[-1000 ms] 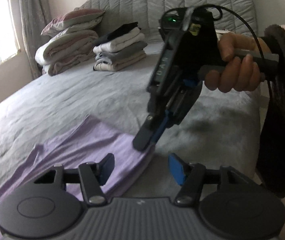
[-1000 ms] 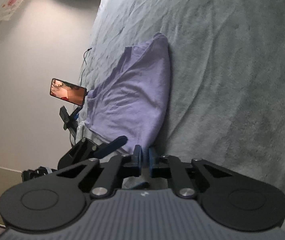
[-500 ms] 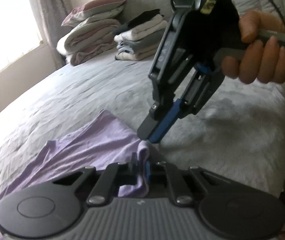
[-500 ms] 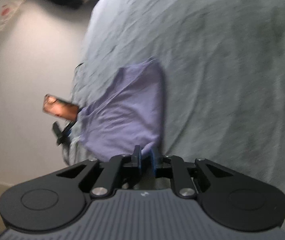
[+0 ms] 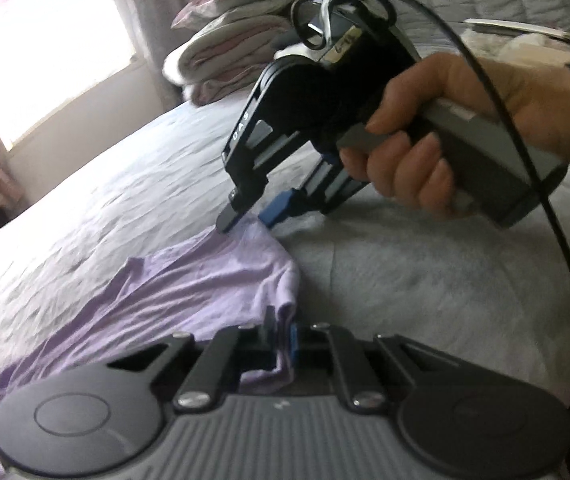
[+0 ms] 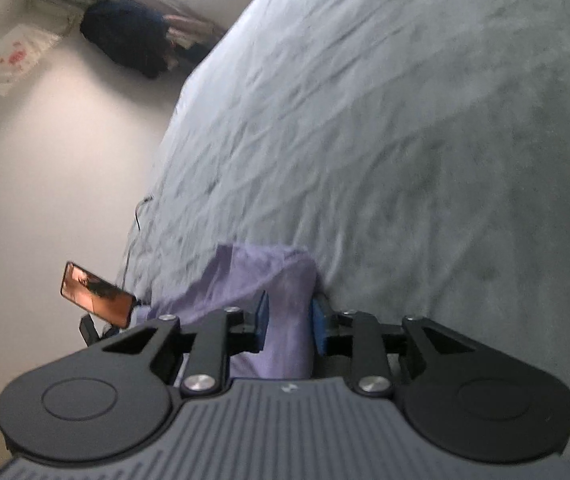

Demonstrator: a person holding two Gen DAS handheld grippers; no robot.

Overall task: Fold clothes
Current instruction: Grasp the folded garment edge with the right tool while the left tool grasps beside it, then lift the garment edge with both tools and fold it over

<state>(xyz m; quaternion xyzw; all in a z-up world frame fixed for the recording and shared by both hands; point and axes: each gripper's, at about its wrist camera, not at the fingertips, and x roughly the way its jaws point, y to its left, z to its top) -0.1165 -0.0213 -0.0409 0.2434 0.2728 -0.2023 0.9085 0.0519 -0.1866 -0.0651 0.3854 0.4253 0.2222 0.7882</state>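
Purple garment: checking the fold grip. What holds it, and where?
Both grippers: left gripper pinches the purple garment at its near edge; right gripper clamps a bunched edge.

A lilac garment [image 5: 189,288], thin and wrinkled, is spread across a grey bedspread [image 5: 425,280] near its edge. One end is bunched into a narrow fold and raised off the bed; the rest trails flat and creased away from it. In the right wrist view its cloth [image 6: 281,304] is seen gathered upright.

One lilac garment [image 5: 189,280] — two pillows [image 5: 225,40] — one phone [image 6: 97,294].
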